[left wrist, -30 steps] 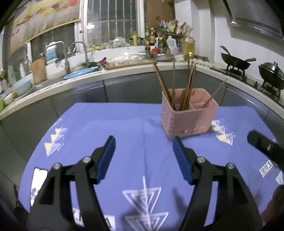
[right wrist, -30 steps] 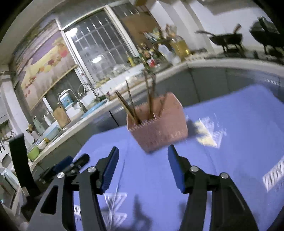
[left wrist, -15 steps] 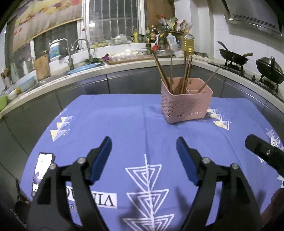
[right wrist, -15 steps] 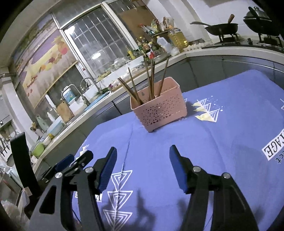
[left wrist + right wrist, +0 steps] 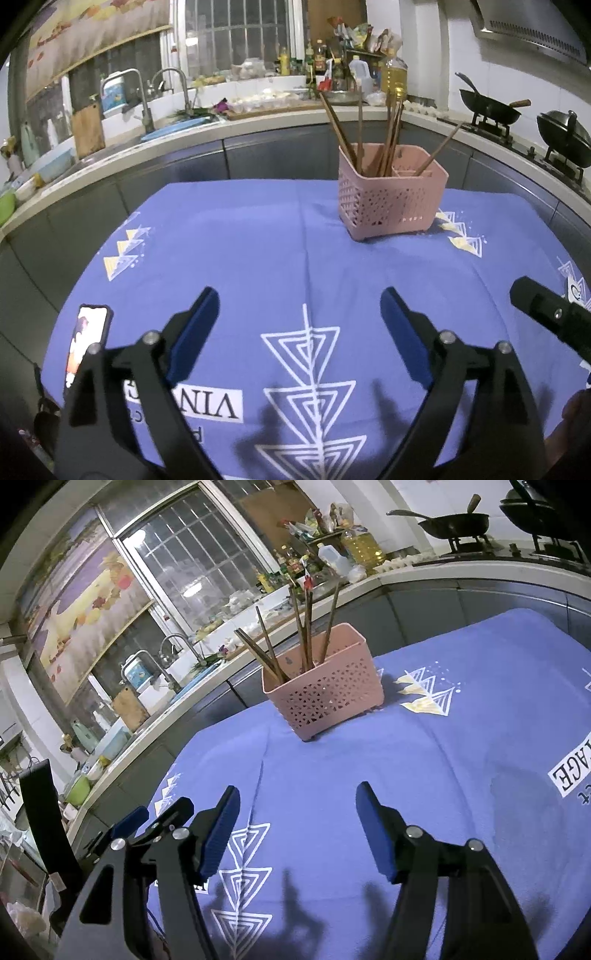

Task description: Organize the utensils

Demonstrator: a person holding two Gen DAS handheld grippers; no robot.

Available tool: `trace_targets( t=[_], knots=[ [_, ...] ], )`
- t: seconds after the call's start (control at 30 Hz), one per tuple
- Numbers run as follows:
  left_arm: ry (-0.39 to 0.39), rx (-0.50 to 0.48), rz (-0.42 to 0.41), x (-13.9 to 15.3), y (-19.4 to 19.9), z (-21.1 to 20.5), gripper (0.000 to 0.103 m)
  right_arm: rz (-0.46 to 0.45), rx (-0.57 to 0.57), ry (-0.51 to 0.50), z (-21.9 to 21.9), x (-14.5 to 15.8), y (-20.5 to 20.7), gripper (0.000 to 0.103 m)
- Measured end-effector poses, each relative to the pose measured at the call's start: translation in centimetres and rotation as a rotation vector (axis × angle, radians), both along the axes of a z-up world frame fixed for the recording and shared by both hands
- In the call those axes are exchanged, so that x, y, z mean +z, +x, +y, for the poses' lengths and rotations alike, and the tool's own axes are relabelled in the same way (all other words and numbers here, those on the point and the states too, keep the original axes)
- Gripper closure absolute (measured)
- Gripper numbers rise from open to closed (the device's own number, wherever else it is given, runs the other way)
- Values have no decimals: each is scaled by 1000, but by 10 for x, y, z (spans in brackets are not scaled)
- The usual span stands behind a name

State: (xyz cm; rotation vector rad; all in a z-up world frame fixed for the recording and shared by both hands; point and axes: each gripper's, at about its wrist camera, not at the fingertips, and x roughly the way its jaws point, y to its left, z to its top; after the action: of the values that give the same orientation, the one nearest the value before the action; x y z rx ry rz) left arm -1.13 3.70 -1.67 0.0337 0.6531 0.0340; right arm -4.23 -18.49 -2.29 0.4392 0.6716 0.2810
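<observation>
Here the cloth [image 5: 258, 236] lies bare and wide before both grippers, with its edges far off. The basket [image 5: 391, 199] stands near the far edge, chopsticks [image 5: 388, 136] upright inside; a careless reach could tip it. Left gripper [image 5: 299, 321] and right gripper [image 5: 295, 819] are opening, empty.

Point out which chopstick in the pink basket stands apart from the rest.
The lone chopstick in the pink basket: it leans toward the stove from its own compartment, while the other chopsticks crowd the other compartment.
</observation>
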Motion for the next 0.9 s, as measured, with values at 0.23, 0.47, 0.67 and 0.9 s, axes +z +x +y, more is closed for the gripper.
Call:
trace_targets(
  t=[0.23,0.47,0.67,0.9],
  knots=[
    [1,5,29,-6,3,1,11,19,2,1,1,-4,2,36],
    [-8,0,47,-9,6,3,6,40,-1,7,0,-9,4,36],
    [1,-28,88,-15,10,0,6,50,-7,11,-1,-11,4,35],
    [92,-21,129,-24,12,-11,6,56,-4,10,1,-12,4,34]
  ],
)
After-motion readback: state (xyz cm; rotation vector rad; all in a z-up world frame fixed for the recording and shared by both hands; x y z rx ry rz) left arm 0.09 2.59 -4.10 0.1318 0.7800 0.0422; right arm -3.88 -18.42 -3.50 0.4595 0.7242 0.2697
